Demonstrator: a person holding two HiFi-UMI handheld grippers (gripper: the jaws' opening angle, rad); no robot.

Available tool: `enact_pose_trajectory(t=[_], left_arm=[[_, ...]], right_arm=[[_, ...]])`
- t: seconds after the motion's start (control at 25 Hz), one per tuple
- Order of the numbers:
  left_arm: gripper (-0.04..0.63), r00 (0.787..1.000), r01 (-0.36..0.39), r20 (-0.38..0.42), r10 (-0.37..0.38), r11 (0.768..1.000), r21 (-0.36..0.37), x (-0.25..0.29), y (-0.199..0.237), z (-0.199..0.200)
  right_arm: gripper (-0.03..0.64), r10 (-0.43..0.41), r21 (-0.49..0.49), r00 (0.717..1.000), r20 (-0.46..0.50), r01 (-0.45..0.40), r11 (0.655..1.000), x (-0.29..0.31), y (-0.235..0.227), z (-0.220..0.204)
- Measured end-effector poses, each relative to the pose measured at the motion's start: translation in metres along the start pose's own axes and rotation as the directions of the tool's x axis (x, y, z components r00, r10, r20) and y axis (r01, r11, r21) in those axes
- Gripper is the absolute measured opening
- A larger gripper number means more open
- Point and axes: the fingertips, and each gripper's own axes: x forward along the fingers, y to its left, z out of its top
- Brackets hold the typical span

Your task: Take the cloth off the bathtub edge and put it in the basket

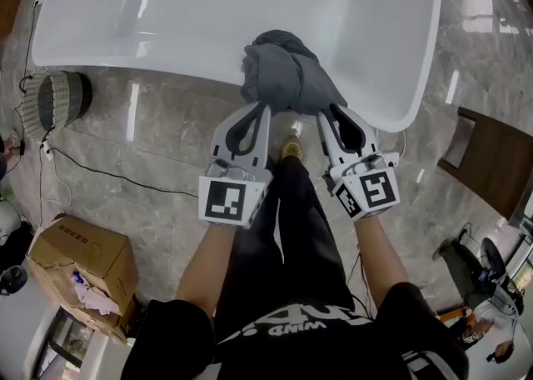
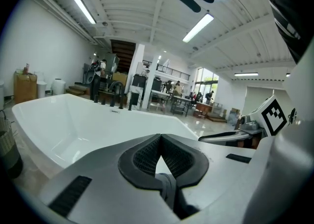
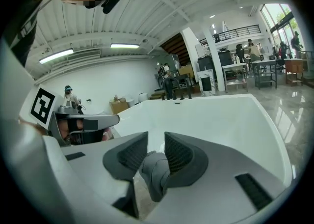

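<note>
Slumping in a rumpled heap, the dark grey cloth (image 1: pixel 283 70) sits on the near rim of the glossy white bathtub (image 1: pixel 350 12), just above the centre of the head view. Its bulk lies over the tub's inner side. Both claws meet it from below in the frame, side by side and near each other.

The left claw (image 1: pixel 265 107) reaches the cloth's lower left edge. In the left gripper view its tips (image 2: pixel 160 139) are closed together, and a thin fold of the cloth (image 2: pixel 169 188) is pinched lower down between the dark ribbed pads.

The right claw (image 1: pixel 326 113) reaches the cloth's lower right edge. In the right gripper view its jaws (image 3: pixel 156 134) stand a little apart at the tips, clamped on a thicker roll of the cloth (image 3: pixel 156 174) that hangs down out of them.

Beyond each claw the bathtub's white hollow (image 2: pixel 73 120) (image 3: pixel 221 120) fills the middle of that claw's view.

A round woven basket (image 1: pixel 54 99) in grey and white stands on the polished grey marble floor (image 1: pixel 166 137) at the left edge of the head view, well apart from the cloth and just outside the tub's left end. A thin black cable (image 1: pixel 117 177) runs across the floor below it. A brown cardboard box (image 1: pixel 83 257) sits in the lower left corner. The person's black trousers (image 1: pixel 291 228) fill the lower middle.
</note>
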Motion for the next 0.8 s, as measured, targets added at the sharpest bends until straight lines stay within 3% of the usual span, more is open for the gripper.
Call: enact_pose_trajectory(t=[0.04, 0.16, 0.2, 0.52, 0.8], left_arm=[[0.011, 1.0, -0.006, -0.001, 0.006, 1.0, -0.003, 0.0, 0.002, -0.001], [0.011, 1.0, -0.019, -0.004, 0.019, 1.0, -0.005, -0.002, 0.005, -0.002], [0.011, 1.0, -0.021, -0.004, 0.021, 1.0, -0.005, -0.004, 0.005, -0.001], [0.011, 1.0, -0.018, -0.01, 0.017, 0.999, -0.026, -0.007, 0.002, -0.002], [0.012, 1.0, -0.011, -0.024, 0.01, 1.0, -0.026, -0.011, 0.001, -0.01]], right_arm=[[0.113, 0.012, 0.008, 1.0, -0.005, -0.012, 1.0, 0.001, 0.001, -0.002], [0.234, 0.06, 0.008, 0.997, -0.045, -0.059, 0.998, 0.004, 0.007, -0.008], [0.245, 0.073, -0.009, 0.995, -0.062, -0.074, 0.997, 0.005, 0.01, -0.01], [0.252, 0.142, -0.097, 0.971, -0.192, -0.163, 0.982, 0.024, 0.019, -0.027], [0.252, 0.124, -0.219, 0.905, -0.407, -0.228, 0.949, 0.059, 0.006, -0.087]])
